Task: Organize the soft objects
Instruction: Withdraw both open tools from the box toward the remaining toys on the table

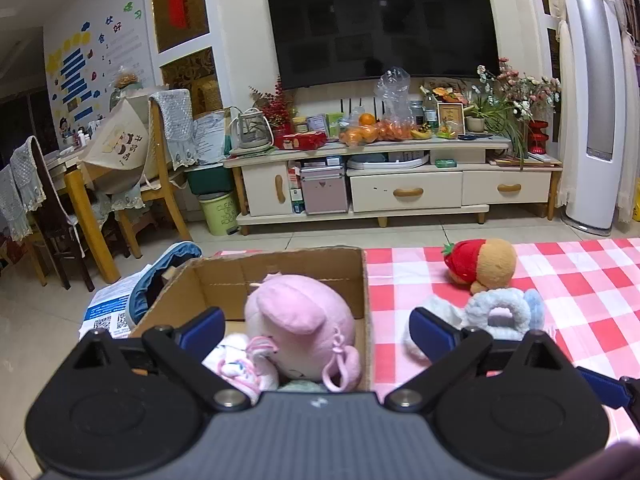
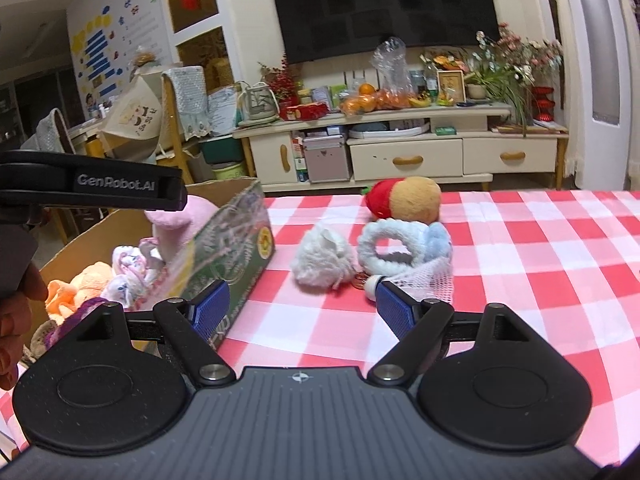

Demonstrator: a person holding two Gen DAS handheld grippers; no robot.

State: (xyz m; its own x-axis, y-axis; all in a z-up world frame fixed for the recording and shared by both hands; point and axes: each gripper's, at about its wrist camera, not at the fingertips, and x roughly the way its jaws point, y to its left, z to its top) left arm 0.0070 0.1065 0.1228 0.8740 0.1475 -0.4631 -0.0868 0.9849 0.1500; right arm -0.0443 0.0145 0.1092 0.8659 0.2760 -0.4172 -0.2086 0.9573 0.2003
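A cardboard box stands at the left edge of the checked table; it also shows in the right wrist view. Inside lie a pink plush, a white-pink soft item and an orange plush. My left gripper is open and empty over the box. On the cloth lie a strawberry-and-brown plush, a white fluffy piece, a pale blue fluffy ring and a mesh pouch. My right gripper is open and empty, just short of them.
The other gripper's arm reaches over the box in the right wrist view. Beyond the table are a TV stand, chairs and a floor fan unit. A blue item and papers lie on the floor left of the box.
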